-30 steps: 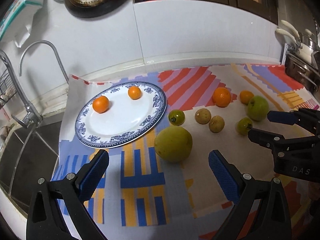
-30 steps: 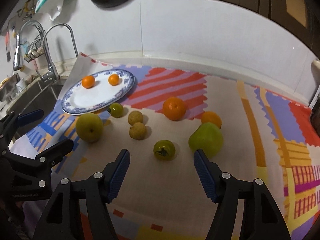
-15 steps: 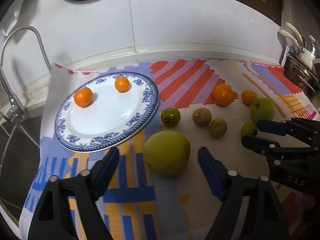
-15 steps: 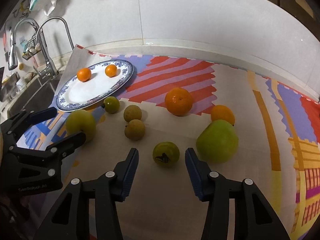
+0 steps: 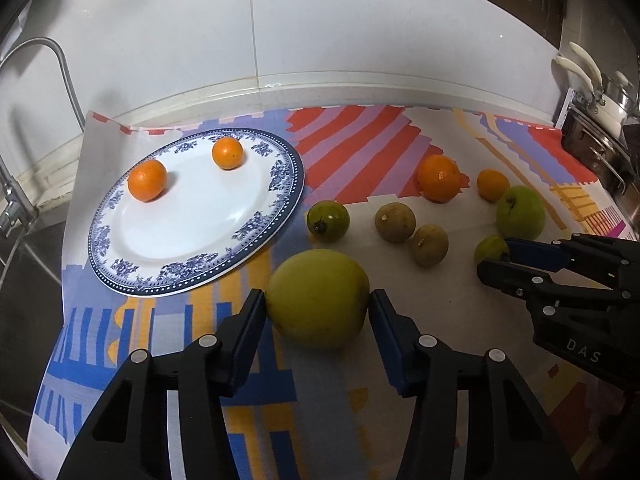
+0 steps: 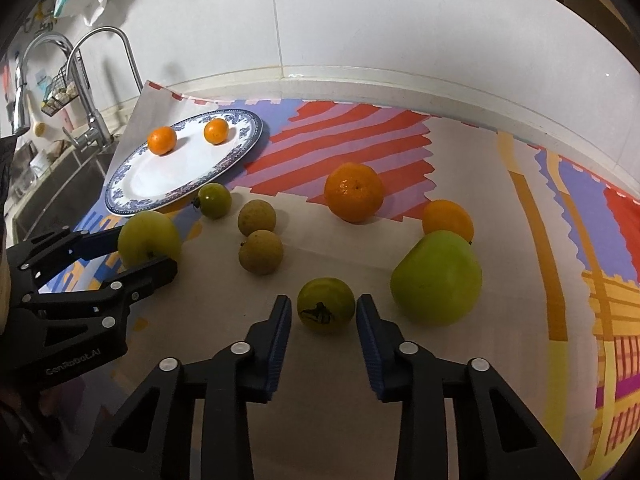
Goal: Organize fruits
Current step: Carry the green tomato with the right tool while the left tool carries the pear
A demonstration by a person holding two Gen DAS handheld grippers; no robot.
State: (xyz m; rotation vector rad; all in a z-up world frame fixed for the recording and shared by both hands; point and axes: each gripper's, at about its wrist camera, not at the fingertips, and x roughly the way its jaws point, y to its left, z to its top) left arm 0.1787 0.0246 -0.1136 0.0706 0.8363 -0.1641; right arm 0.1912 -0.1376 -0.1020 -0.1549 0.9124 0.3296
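while both pairs of fingers have just been closing, each now has a fruit between its pads.
left gripper (image 5: 317, 312): fingers drawn in against the sides of the large yellow-green fruit (image 5: 318, 298), which sits on the patterned mat (image 5: 400, 152) on the desk, just in front of the plate (image 5: 276, 178).
right gripper (image 6: 323, 320): fingers clamped on the small green fruit (image 6: 326, 305), beside the green apple (image 6: 437, 277).
change: a second ago both pairs stood wide, short of the fruit.
plate contents: two small oranges (image 5: 147, 180).
still loose: big orange (image 6: 353, 192), two brown fruits (image 6: 260, 257), others.
meaning: likely both picks are set; lifting toward the plate looks next.
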